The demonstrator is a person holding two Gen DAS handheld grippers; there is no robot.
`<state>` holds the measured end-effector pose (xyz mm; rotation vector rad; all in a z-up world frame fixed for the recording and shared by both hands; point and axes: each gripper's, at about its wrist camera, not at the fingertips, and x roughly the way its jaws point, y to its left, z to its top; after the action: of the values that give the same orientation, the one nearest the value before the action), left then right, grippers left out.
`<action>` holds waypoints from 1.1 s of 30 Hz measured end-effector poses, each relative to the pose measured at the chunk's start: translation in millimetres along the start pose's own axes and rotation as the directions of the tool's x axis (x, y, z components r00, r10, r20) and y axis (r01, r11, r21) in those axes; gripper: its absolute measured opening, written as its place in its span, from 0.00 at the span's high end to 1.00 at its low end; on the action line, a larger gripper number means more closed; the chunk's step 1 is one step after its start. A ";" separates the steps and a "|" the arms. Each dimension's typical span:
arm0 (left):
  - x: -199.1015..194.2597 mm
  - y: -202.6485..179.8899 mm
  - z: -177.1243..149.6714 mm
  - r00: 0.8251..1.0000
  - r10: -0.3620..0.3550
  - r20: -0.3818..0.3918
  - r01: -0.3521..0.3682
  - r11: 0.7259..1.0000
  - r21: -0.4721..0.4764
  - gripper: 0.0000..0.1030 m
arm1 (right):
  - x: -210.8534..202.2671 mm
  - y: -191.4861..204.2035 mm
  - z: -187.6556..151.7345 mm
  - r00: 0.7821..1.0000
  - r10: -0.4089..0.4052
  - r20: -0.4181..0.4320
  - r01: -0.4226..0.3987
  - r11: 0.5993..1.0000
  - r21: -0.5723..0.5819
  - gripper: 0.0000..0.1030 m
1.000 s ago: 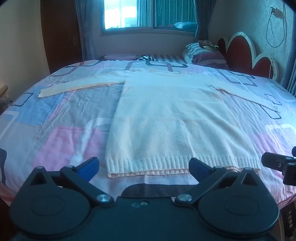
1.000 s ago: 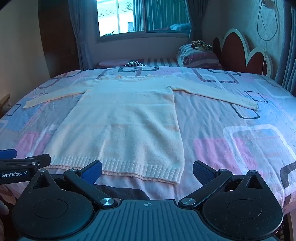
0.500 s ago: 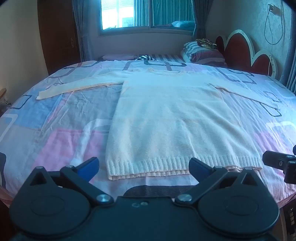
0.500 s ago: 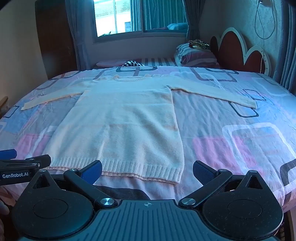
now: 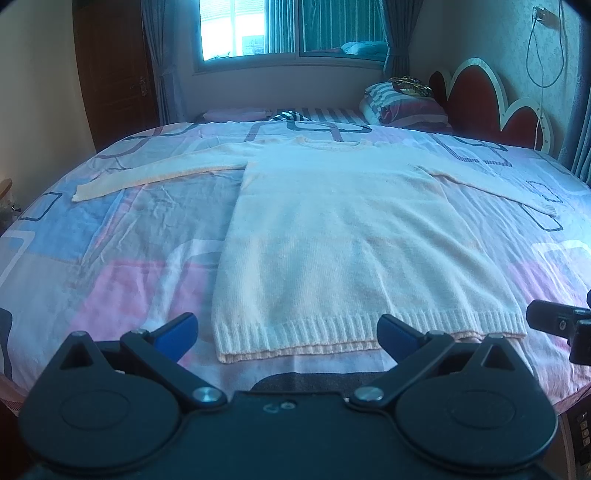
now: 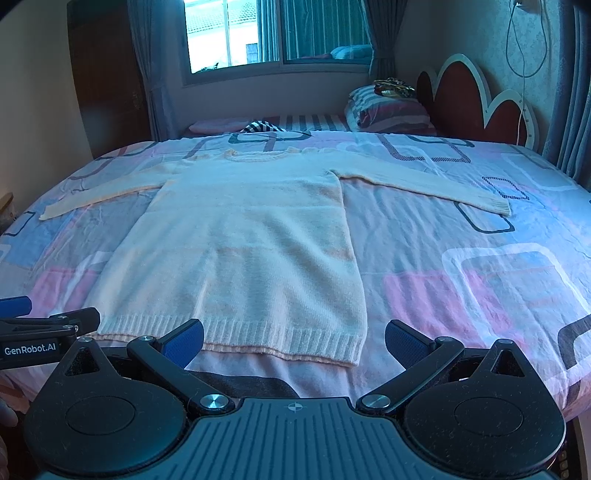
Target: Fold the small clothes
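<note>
A cream knitted sweater lies flat on the bed, both sleeves spread out sideways and the ribbed hem toward me. My left gripper hovers open just before the hem, nothing between its blue pads. My right gripper is open too, over the hem's right end, holding nothing. Each view catches part of the other gripper at its side edge.
The bed sheet is pink, blue and white with square patterns. Striped pillows and a red scalloped headboard sit at the far right. A window with curtains is behind, a wooden door at left.
Both views have tilted slightly, so the sweater sits a little lower in the frames. The sweater lies as before and both grippers stay open.
</note>
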<state>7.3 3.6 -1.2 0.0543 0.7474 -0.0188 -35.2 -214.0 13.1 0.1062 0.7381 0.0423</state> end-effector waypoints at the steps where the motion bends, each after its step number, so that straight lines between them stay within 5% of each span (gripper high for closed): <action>1: -0.2 -0.5 0.0 1.000 0.000 0.000 0.000 1.000 0.001 0.01 | 0.1 0.2 0.1 1.000 0.000 0.000 0.000 1.000 0.000 0.00; 33: -3.0 -2.9 0.7 1.000 -0.001 0.017 0.001 1.000 0.018 0.01 | -4.7 2.3 3.0 1.000 -0.012 0.009 0.012 1.000 -0.006 0.00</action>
<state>5.5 0.6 1.2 0.0706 0.7304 -0.0271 -36.8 -212.3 18.7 0.0963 0.7293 0.0320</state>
